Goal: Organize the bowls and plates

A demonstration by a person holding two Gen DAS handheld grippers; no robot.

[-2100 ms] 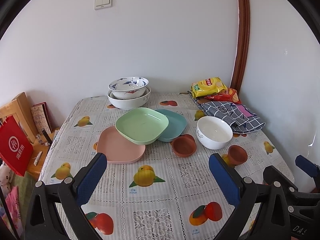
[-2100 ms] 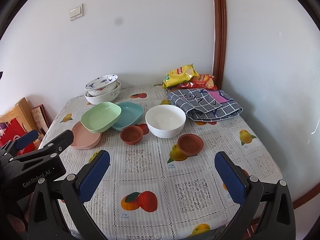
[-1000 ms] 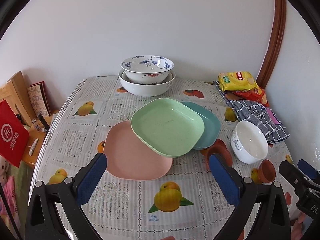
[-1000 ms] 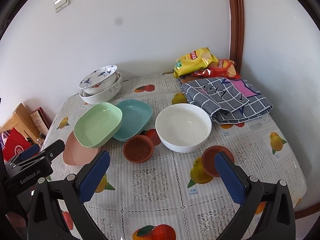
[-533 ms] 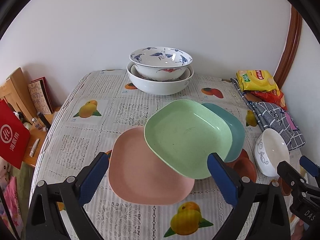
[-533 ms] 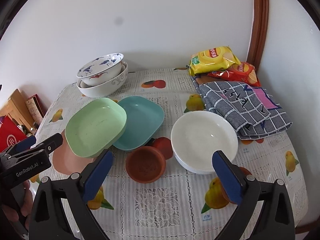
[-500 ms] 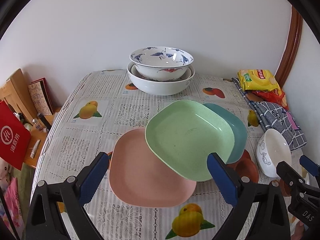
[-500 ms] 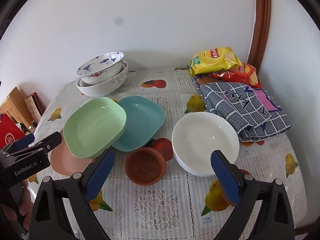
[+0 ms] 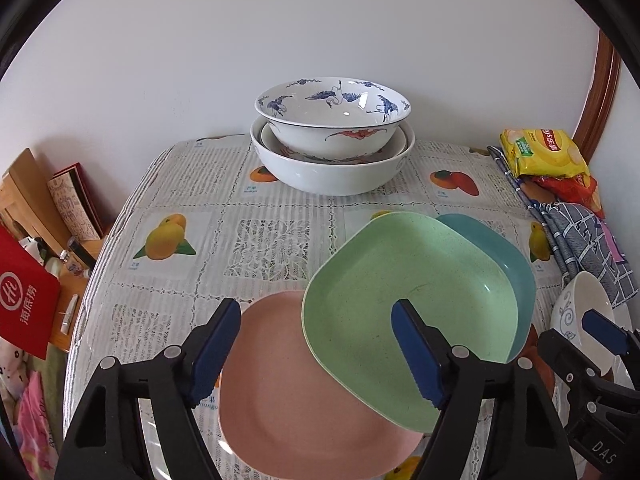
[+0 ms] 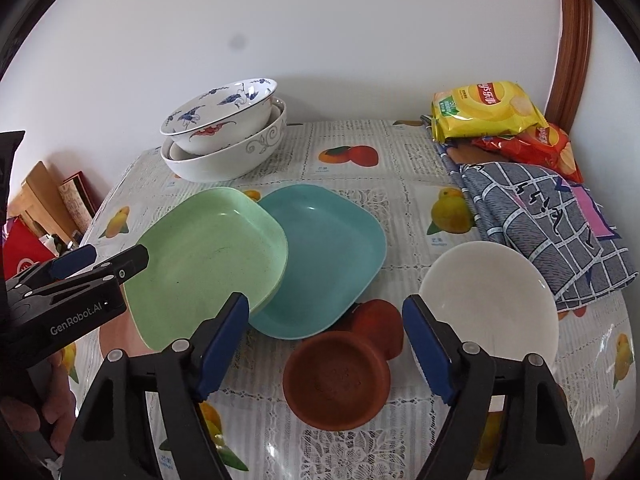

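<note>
A green square plate point(image 9: 408, 304) leans on a pink plate point(image 9: 288, 400) and a teal plate point(image 9: 504, 256). My left gripper point(image 9: 316, 348) is open, its jaws astride the pink plate and the green plate's near edge. In the right wrist view my right gripper point(image 10: 324, 344) is open above a small brown bowl point(image 10: 336, 380), beside a white bowl point(image 10: 488, 300), the green plate point(image 10: 208, 256) and the teal plate point(image 10: 320, 256). A blue-patterned bowl point(image 9: 332, 116) sits nested in a big white bowl point(image 9: 332, 168) at the back.
Snack bags point(image 10: 484, 108) and a folded checked cloth point(image 10: 532, 220) lie at the back right by the wall. A red bag point(image 9: 24, 304) and a wooden stand point(image 9: 28, 200) are off the table's left edge. The fruit-print tablecloth point(image 9: 256, 240) shows between the bowls and plates.
Both grippers have moved forward and lower toward the dishes. The left now reaches over the pink and green plates; the right now hovers over the small brown bowl. Both stay open.
</note>
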